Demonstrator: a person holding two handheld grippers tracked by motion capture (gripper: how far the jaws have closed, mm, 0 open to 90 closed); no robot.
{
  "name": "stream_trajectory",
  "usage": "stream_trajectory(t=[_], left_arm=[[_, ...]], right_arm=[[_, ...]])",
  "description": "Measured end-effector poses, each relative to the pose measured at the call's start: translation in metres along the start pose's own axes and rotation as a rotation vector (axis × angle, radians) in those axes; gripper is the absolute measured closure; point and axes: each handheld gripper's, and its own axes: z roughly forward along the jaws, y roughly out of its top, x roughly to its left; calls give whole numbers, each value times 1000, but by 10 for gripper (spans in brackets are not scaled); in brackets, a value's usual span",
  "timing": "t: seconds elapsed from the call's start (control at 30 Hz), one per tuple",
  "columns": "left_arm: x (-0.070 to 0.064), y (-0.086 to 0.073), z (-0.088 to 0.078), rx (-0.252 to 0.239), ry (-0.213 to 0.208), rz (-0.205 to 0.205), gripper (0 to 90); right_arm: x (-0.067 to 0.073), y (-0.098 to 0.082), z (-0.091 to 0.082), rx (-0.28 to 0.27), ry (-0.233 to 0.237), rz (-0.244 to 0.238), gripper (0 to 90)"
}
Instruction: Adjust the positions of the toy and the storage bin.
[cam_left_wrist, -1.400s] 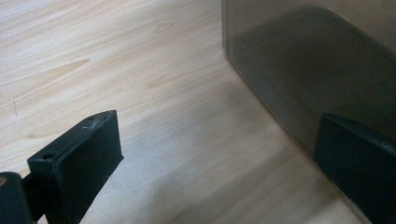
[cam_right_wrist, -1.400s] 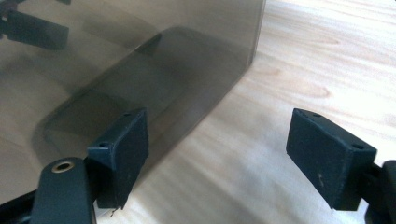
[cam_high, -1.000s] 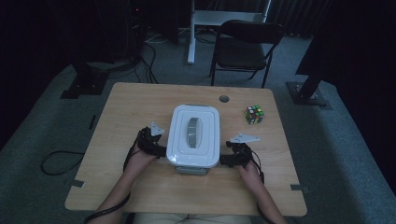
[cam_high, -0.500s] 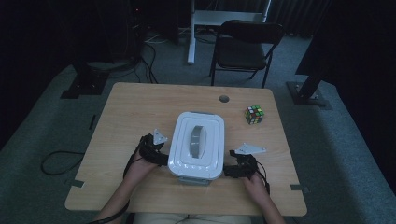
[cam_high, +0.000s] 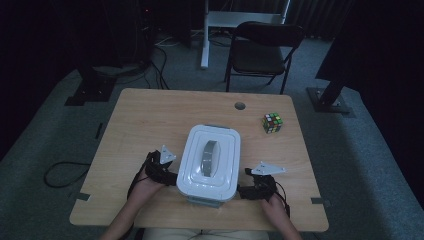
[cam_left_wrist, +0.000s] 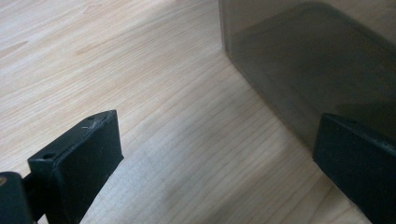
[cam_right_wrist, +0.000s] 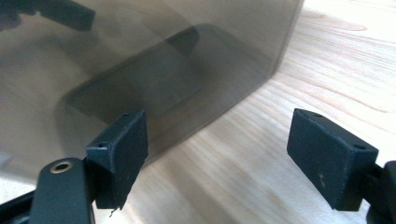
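Note:
A white lidded container (cam_high: 209, 160) with a grey handle on its lid stands on the wooden table (cam_high: 150, 115), near the front edge. My left gripper (cam_high: 167, 175) lies against its left side and my right gripper (cam_high: 245, 191) against its right side, one hand on each. In the left gripper view the left gripper (cam_left_wrist: 215, 154) is open, with the container's cloudy wall (cam_left_wrist: 303, 60) just beyond the right jaw. The right gripper (cam_right_wrist: 224, 154) is open too, and the container wall (cam_right_wrist: 140, 56) rises right behind its left jaw. Nothing sits between either pair of jaws.
A colour cube (cam_high: 272, 122) rests on the table at the back right, near a round cable hole (cam_high: 240, 106). Behind the table stands a dark folding chair (cam_high: 262, 55). Stand bases and cables lie on the carpet around it.
The container has slid towards the table's near edge, and both grippers have moved back with it at its sides.

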Motion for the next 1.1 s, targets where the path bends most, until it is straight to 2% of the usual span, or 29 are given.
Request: stream_trajectory(t=[0.33,0.43,0.53,0.6,0.63,0.7,0.77,0.87,0.97,1.1], left_arm=[[-3,-2,-7,-1,-2,13,19],[-3,-3,-7,-7,-3,14,18],[2,-7,-5,-20,-33,-3,17],[4,-10,-2,-24,-30,11,17],[5,-12,-2,-44,-38,14,17],[9,-16,-1,-63,-57,1,17],[13,-20,-1,-57,-48,6,17],[19,-26,-3,-50,-43,2,18],[24,-32,-6,-44,-43,-23,17],[31,-41,-10,-25,-53,-70,17]], right_arm=[[6,-1,-2,-4,-16,-17,201],[7,-3,-3,-6,-6,-27,199],[4,-7,-2,15,15,-21,153],[2,-9,-1,21,-16,-28,150],[1,-10,-2,13,-34,-28,145],[-5,-10,-3,-1,-45,-17,137],[-12,-9,-6,-17,-88,-13,137],[-26,-7,-11,-43,-111,41,136],[-42,-3,-18,-68,-137,90,127],[-58,4,-24,-82,-167,101,115]])
